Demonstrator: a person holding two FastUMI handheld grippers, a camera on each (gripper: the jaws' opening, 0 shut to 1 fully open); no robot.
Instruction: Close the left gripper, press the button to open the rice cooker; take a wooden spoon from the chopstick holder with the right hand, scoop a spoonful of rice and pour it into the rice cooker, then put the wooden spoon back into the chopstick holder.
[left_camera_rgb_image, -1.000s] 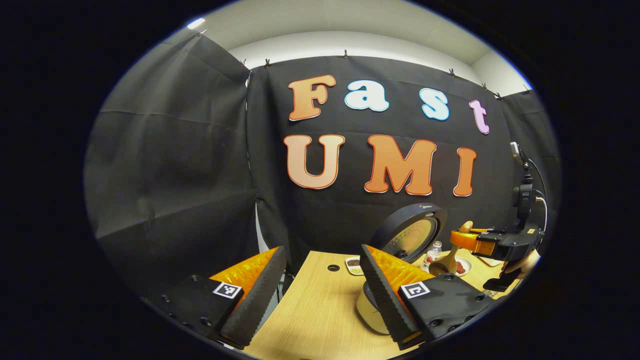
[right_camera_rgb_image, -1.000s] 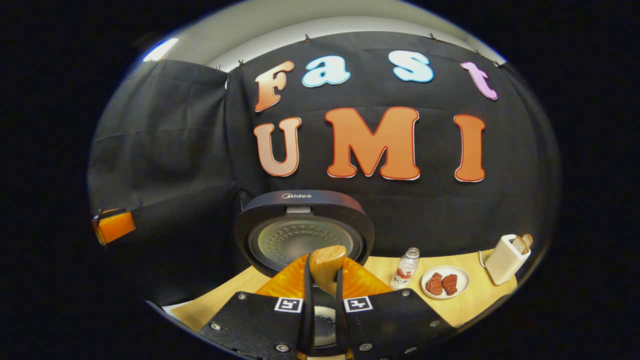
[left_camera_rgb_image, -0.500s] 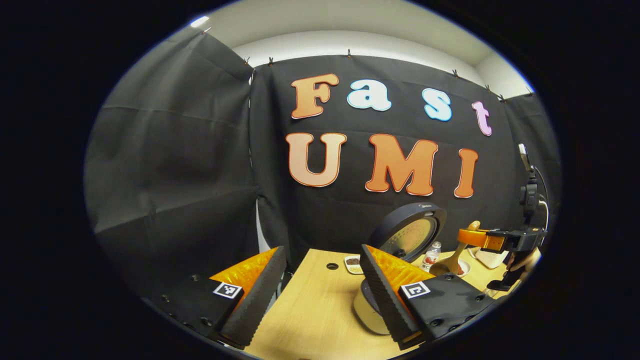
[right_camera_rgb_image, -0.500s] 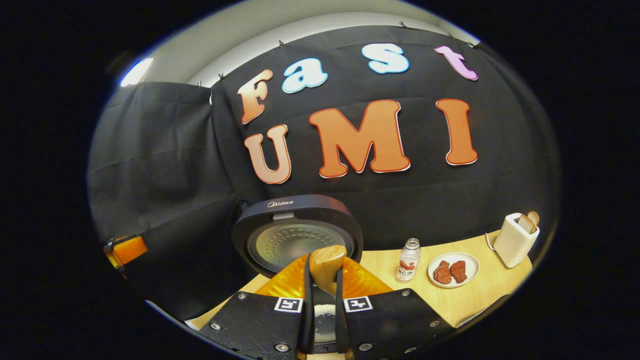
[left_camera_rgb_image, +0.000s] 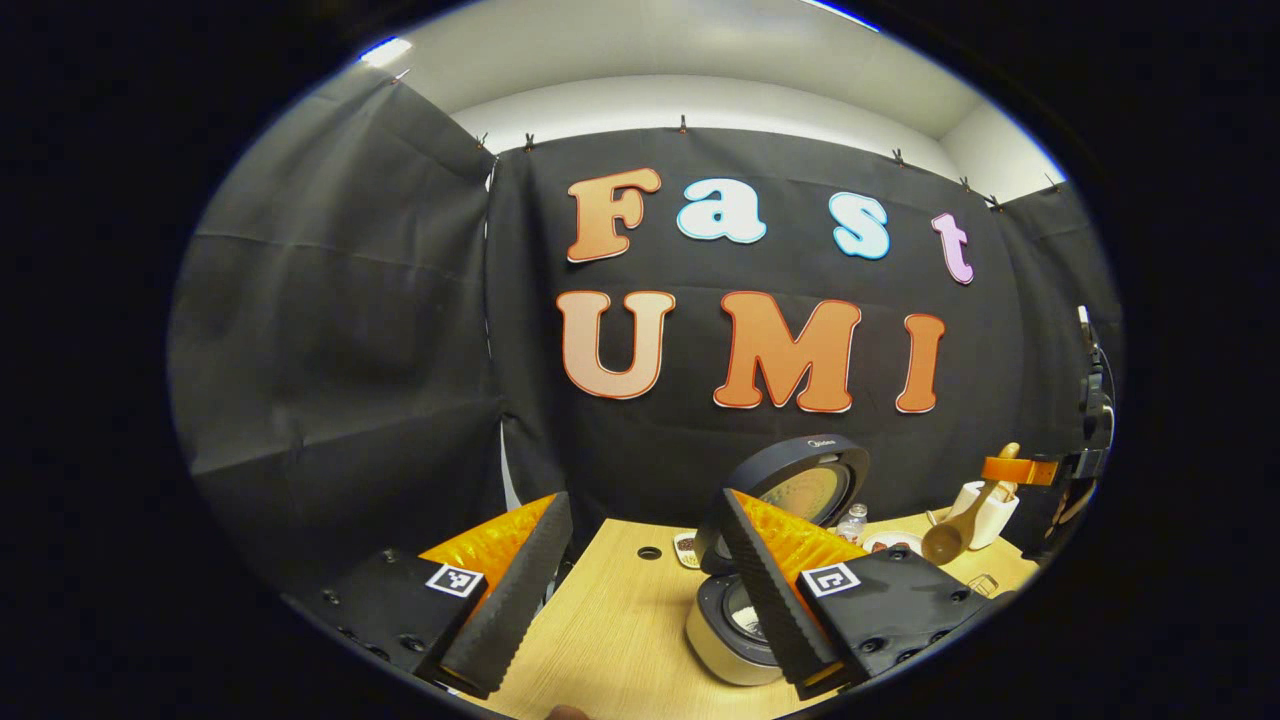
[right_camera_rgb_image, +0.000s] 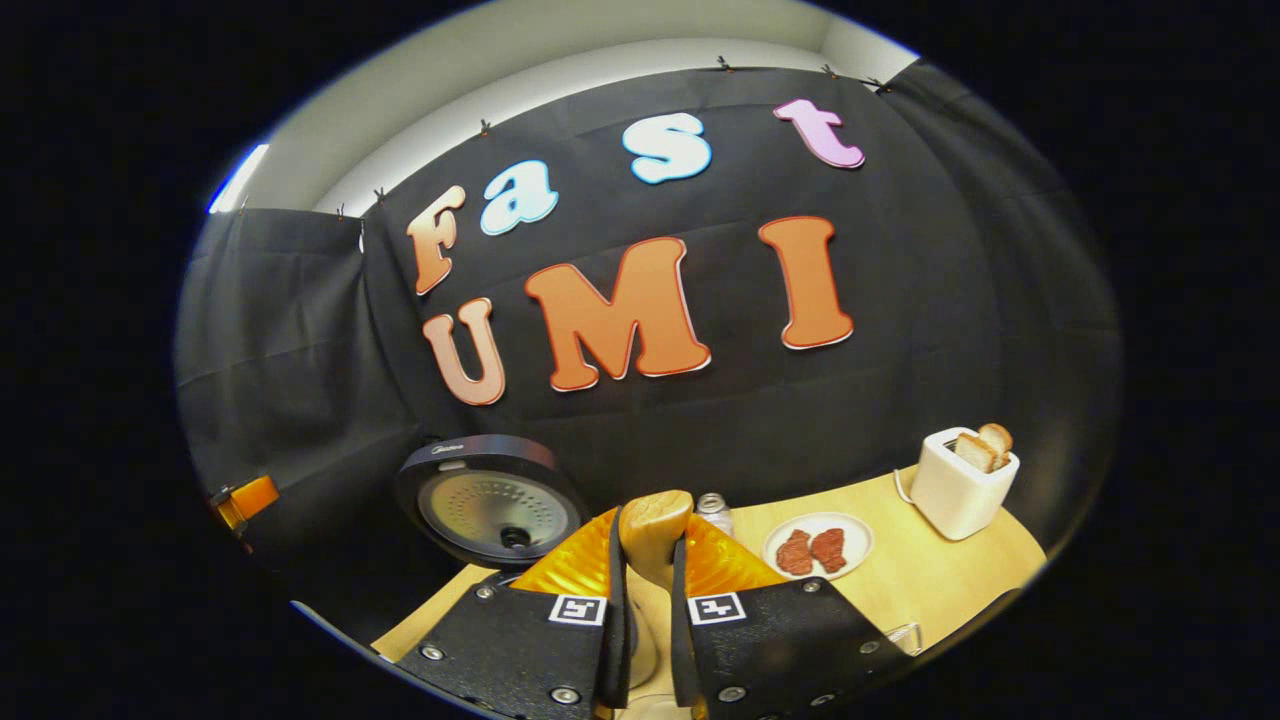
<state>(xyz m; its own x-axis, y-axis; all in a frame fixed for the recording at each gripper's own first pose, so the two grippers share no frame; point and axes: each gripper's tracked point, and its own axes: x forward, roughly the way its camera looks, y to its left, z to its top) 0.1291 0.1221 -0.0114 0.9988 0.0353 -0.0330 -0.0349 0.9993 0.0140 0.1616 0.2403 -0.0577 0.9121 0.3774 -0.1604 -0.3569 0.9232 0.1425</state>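
Wooden spoon in right gripper, round lid up

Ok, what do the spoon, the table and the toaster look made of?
Spoon: wood, smooth light-brown with visible grain on the handle. Table: pale wood-look top with streaked grain, possibly laminate. Toaster: cream matte body, probably plastic, hard to confirm.
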